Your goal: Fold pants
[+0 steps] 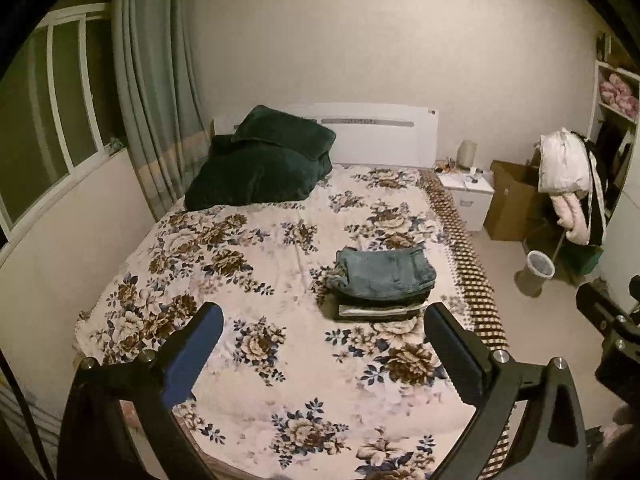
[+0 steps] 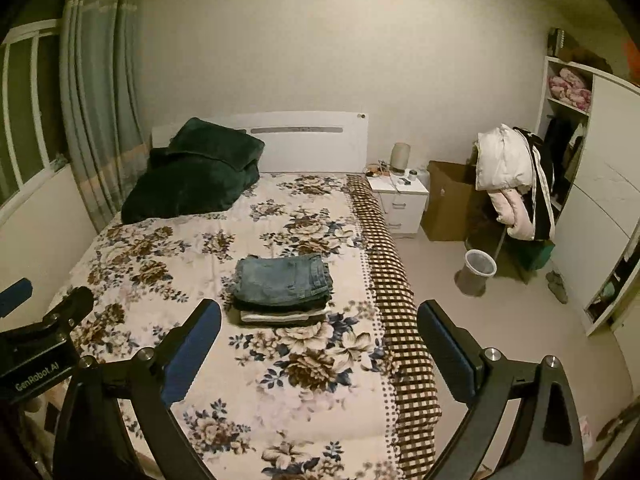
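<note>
A folded pair of blue jeans (image 1: 386,272) lies on top of a small stack of folded dark and light clothes (image 1: 378,310) on the bed with a floral cover (image 1: 256,256), near its right side. The jeans also show in the right wrist view (image 2: 282,282), on the same stack (image 2: 280,314). My left gripper (image 1: 324,320) is open and empty, held above the foot of the bed, short of the stack. My right gripper (image 2: 320,316) is open and empty, to the right of the left one, also short of the stack.
A dark green blanket (image 1: 260,164) is heaped at the head of the bed by the white headboard (image 1: 376,132). A white nightstand (image 2: 400,200), a cardboard box (image 2: 448,200), a chair draped with clothes (image 2: 516,184), a waste bin (image 2: 476,272) and a wardrobe (image 2: 600,184) stand on the right.
</note>
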`<action>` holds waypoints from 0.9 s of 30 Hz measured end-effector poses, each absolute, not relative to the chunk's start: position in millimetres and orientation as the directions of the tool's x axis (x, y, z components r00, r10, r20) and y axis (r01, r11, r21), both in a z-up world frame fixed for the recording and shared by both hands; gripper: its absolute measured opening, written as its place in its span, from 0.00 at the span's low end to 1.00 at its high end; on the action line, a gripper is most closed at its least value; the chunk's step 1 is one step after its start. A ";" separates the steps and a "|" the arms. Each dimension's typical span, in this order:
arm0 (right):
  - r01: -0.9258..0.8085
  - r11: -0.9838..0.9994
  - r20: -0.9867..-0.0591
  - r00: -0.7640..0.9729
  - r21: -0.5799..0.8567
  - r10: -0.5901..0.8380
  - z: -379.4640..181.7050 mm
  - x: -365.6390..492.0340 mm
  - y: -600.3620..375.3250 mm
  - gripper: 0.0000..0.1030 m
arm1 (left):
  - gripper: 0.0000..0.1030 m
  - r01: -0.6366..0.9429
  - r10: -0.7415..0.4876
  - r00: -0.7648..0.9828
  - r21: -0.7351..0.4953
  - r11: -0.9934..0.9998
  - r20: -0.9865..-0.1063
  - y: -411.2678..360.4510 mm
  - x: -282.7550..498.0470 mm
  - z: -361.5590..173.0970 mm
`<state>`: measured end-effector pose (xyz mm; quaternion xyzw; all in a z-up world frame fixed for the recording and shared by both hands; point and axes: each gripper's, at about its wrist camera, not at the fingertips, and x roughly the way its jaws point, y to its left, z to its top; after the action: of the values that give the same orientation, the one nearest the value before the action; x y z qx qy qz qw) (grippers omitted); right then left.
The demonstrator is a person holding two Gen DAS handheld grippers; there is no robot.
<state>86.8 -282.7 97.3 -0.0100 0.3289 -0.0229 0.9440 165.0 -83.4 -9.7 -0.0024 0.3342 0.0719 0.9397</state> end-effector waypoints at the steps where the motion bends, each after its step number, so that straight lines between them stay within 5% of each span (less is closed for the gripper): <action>1: 0.030 0.999 -0.622 0.782 -0.028 -0.041 92.1 92.1 -283.4 0.97 | 1.00 -0.134 0.132 0.758 0.045 0.990 -0.638 -83.2 168.4 -13.6; 27: 0.036 0.998 -0.704 0.707 -0.055 -0.065 6.4 174.3 -280.9 0.97 | 1.00 -0.138 0.144 0.689 0.067 0.988 -0.710 -80.7 220.3 -65.3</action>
<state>174.3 -280.9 6.4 -0.0186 0.3819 -0.0274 0.9236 220.3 -80.7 -65.3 0.0043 0.3865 0.0767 0.9191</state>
